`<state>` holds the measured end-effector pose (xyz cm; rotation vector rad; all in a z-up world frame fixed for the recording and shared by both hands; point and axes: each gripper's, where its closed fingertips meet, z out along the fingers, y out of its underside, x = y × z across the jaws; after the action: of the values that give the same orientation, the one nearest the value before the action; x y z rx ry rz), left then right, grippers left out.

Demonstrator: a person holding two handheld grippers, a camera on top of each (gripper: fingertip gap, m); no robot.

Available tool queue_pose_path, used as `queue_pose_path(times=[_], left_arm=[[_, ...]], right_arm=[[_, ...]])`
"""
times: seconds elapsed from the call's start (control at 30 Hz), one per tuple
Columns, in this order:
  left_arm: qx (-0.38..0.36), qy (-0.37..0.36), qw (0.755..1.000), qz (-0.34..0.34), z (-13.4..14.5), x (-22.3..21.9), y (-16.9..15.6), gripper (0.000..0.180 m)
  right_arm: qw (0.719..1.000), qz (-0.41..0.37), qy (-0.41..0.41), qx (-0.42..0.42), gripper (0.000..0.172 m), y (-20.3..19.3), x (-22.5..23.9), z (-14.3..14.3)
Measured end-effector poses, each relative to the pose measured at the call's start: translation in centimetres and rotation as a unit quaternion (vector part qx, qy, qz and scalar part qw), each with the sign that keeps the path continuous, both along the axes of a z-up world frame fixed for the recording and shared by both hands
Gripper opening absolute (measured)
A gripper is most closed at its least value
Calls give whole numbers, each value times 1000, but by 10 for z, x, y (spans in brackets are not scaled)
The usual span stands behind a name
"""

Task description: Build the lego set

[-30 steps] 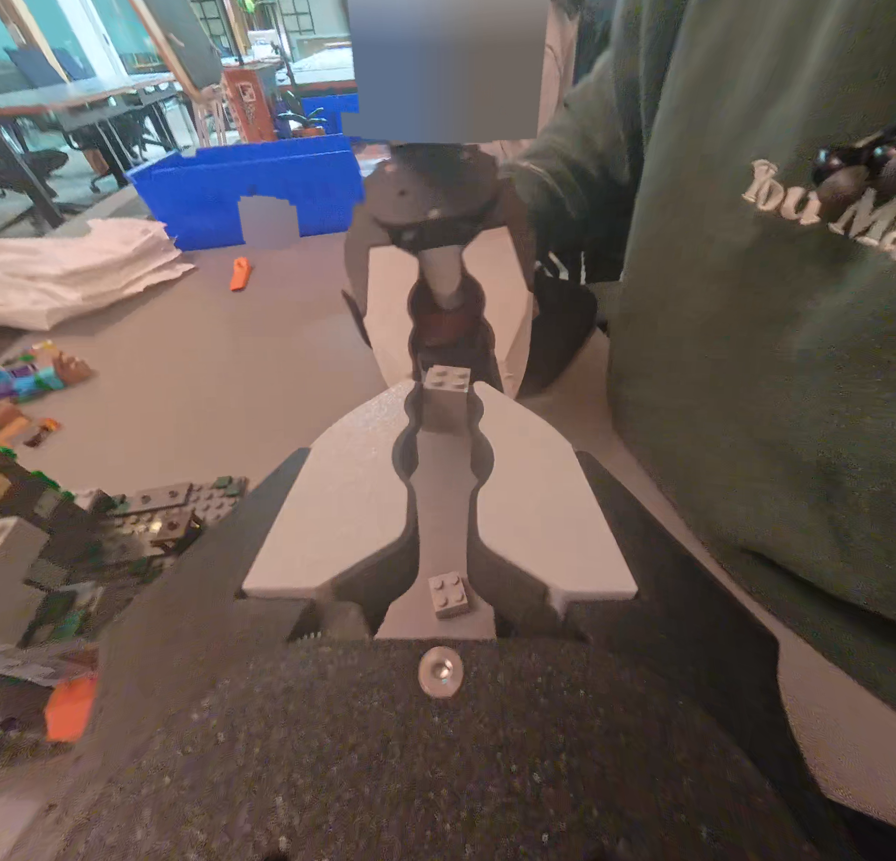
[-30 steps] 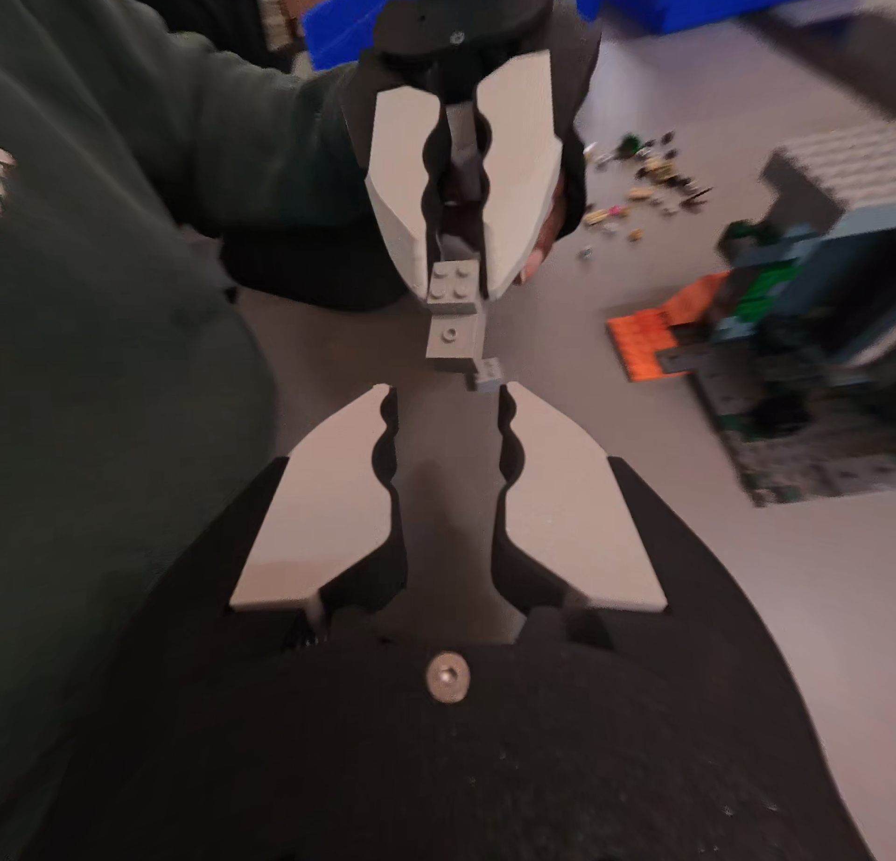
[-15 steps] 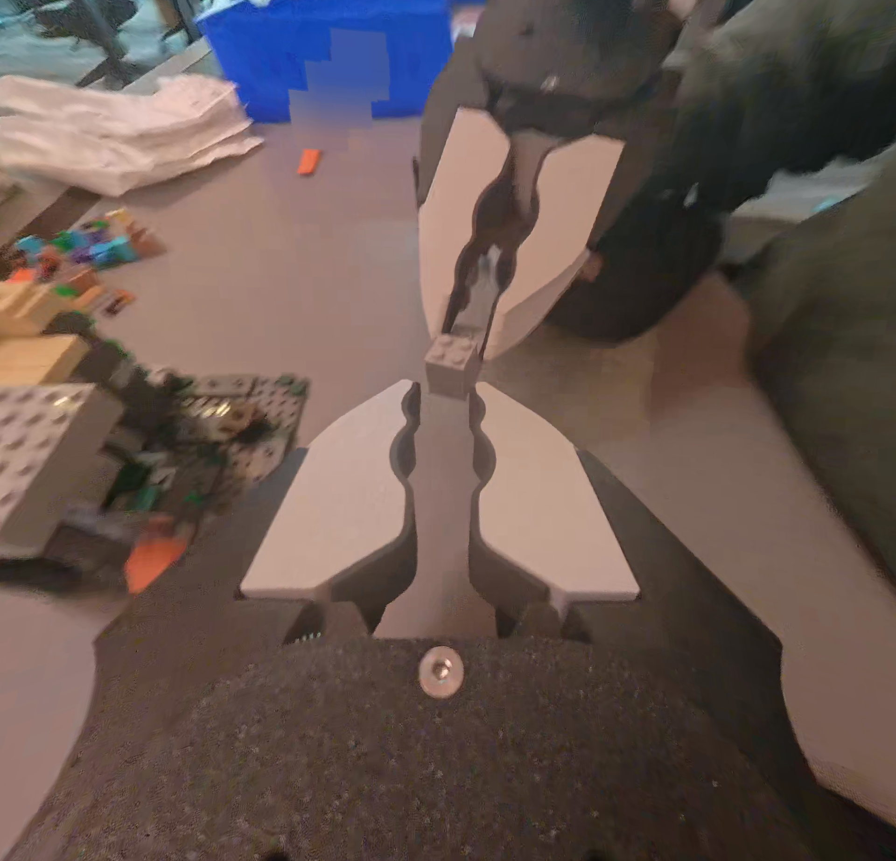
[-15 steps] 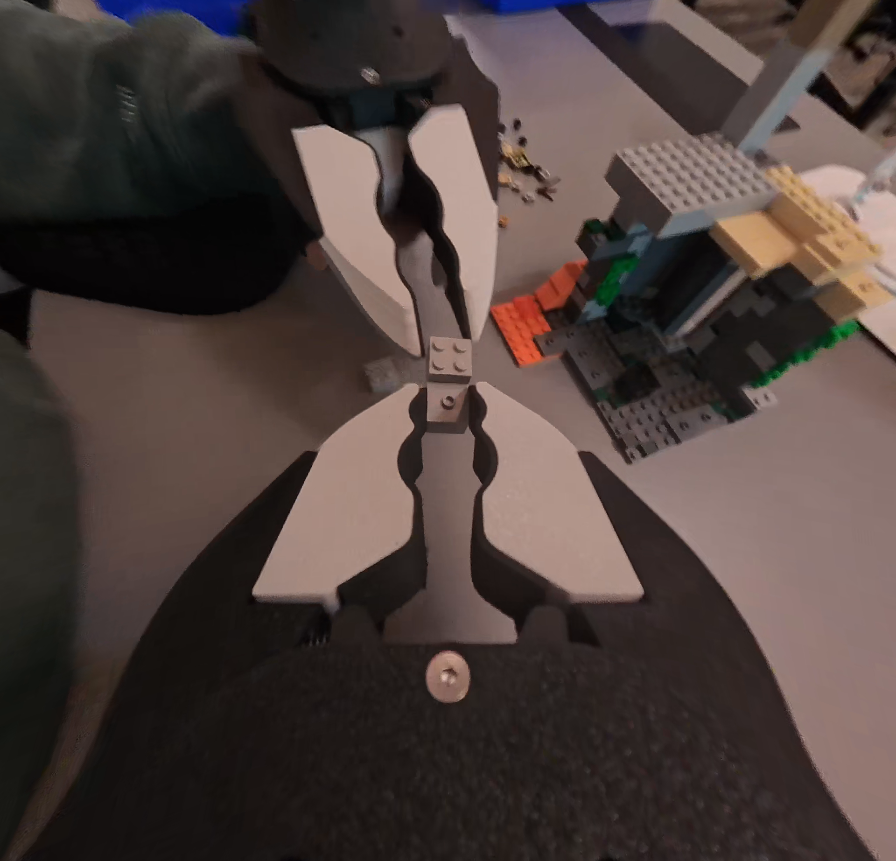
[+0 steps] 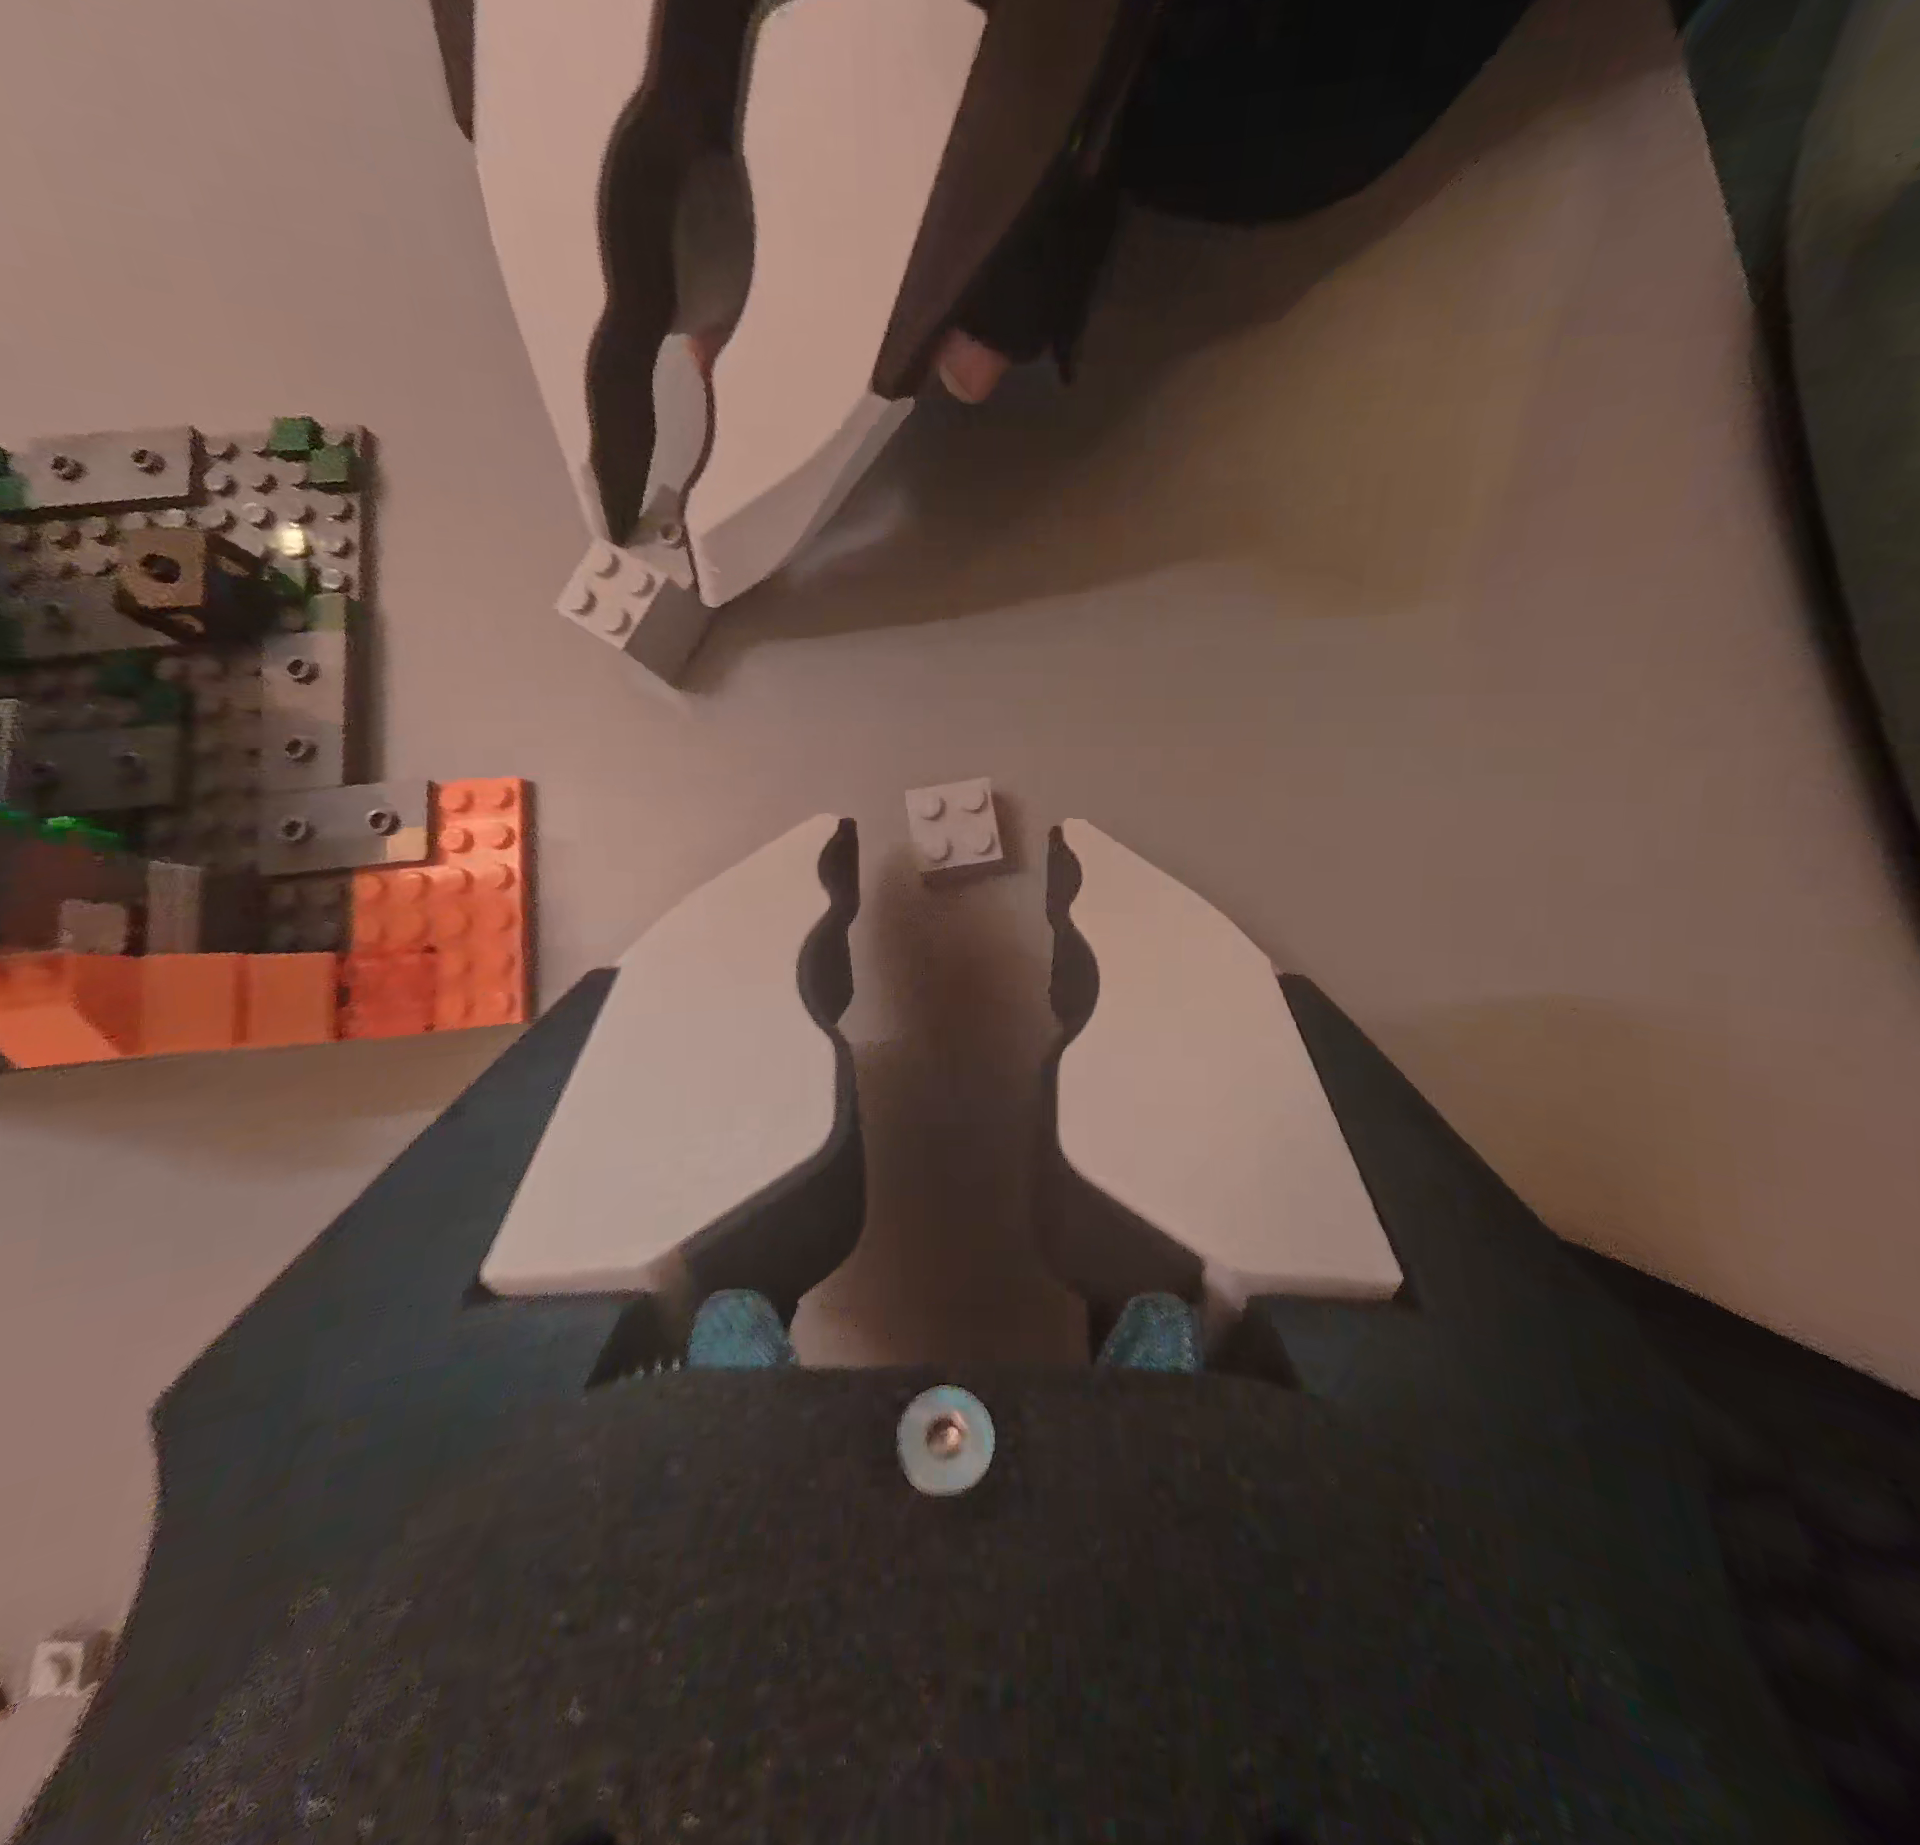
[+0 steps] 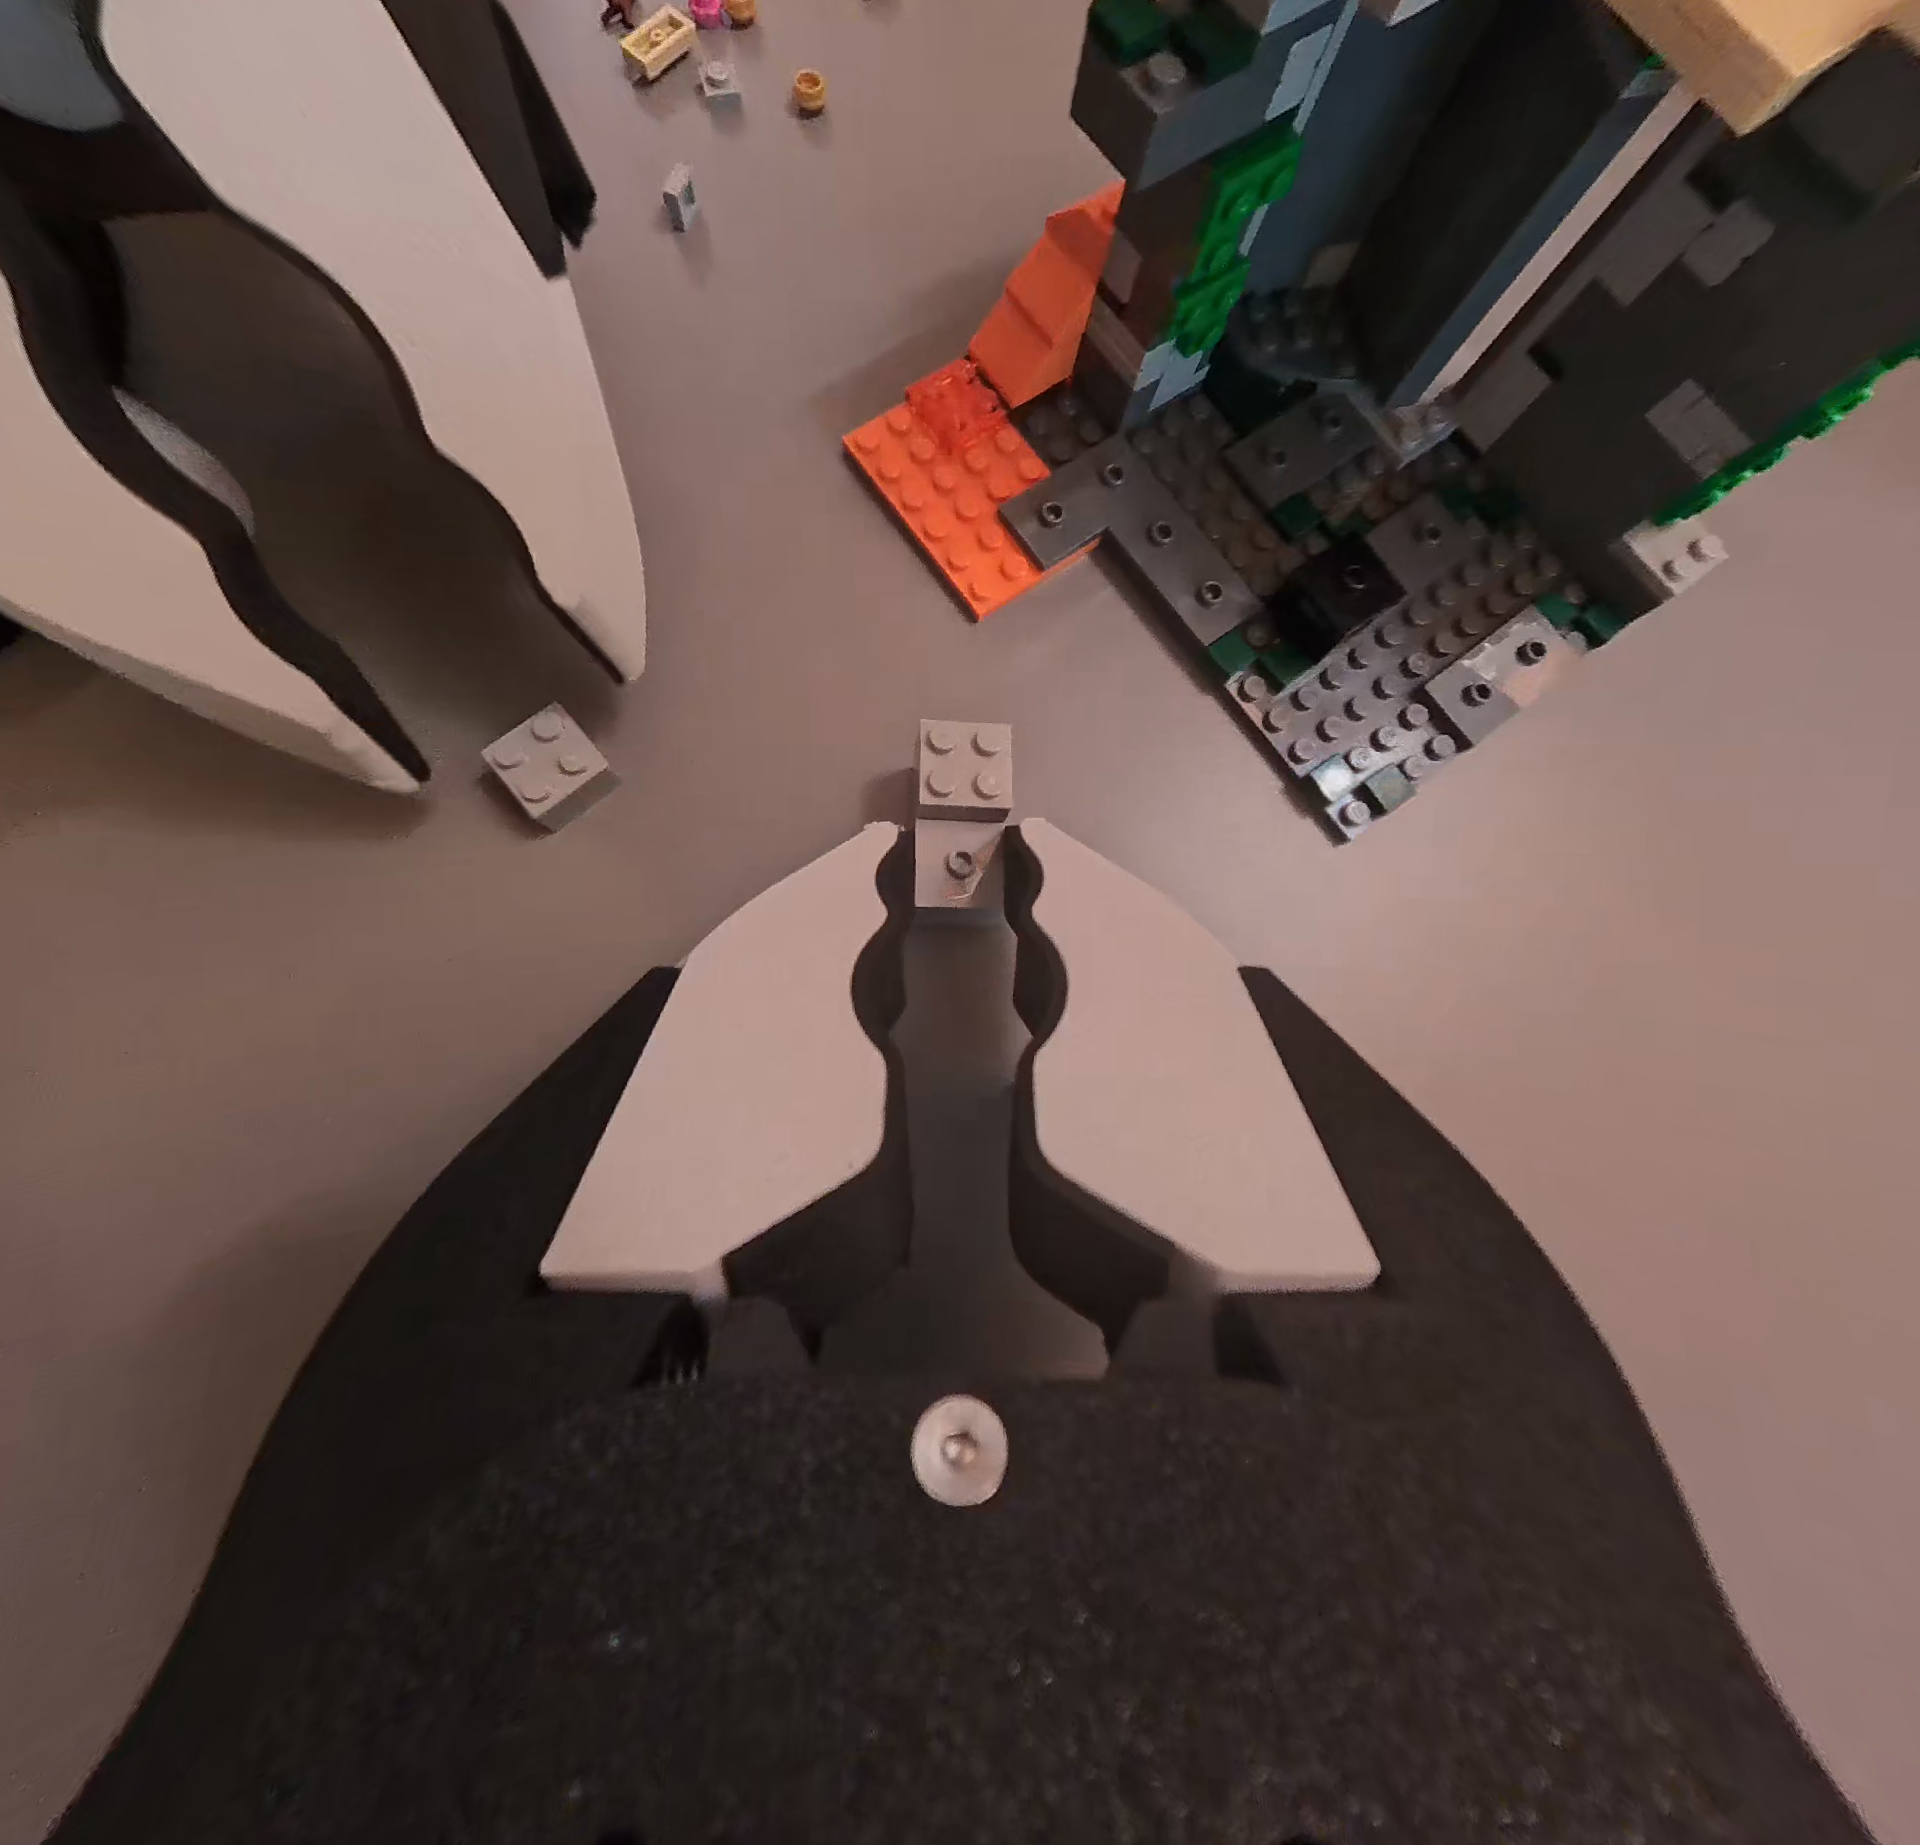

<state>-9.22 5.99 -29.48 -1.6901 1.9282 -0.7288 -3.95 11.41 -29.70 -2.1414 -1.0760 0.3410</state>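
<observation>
Half a second ago the left gripper point(image 5: 951, 834) was pinching the grey brick stack between its tips; now its fingers stand apart and grip nothing, and both grippers have dropped close over the grey table point(image 5: 1351, 756). A small grey two-by-two brick point(image 5: 958, 831) lies flat on the table just beyond the left gripper's tips, in line with the gap between them but touched by neither pad. The right gripper point(image 6: 958, 839) is clamped on the grey brick stack point(image 6: 961, 819): its two pale fingers point(image 6: 790, 1016) press the sides of the lower block, the one with a single stud on its face, while the studded two-by-two brick on top juts out past the tips. From the left view this same stack point(image 5: 623, 600) hangs from the right gripper's tips on the far side, tilted, just above the table. To the left of that view, near the open gripper, sits a brick model point(image 5: 208, 756) with dark grey plates, green bits and an orange base; from the right view it rises as a tall structure point(image 6: 1403, 289) on the far right. Loose small pieces point(image 6: 717, 39) are scattered on the far table.
</observation>
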Motion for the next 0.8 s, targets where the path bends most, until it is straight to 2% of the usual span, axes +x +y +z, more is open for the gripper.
queue_pose_path(times=[0.1, 0.27, 0.5, 0.63, 0.73, 0.8], left_arm=[[10, 20, 1000, -5, -7, 3, -3, 32], [23, 26, 999, -4, -11, 8, -4, 17], [24, 8, 1000, 7, -6, 8, 2, 16], [29, 1, 999, 17, -4, 7, 8, 16], [31, -5, 999, 22, -3, 7, 10, 16], [31, -10, 999, 23, -1, 7, 11, 16]], right_arm=[[1000, -3, -1, 1, 16, -2, -2, 0], [1000, -10, -1, 0, 16, -6, -3, -2], [999, -35, 16, -11, 16, -8, -3, 0], [998, -29, 42, -23, 23, -17, -5, 8], [998, 32, 52, 7, 25, -21, -8, 24], [993, 105, 32, 38, 26, -20, -9, 33]])
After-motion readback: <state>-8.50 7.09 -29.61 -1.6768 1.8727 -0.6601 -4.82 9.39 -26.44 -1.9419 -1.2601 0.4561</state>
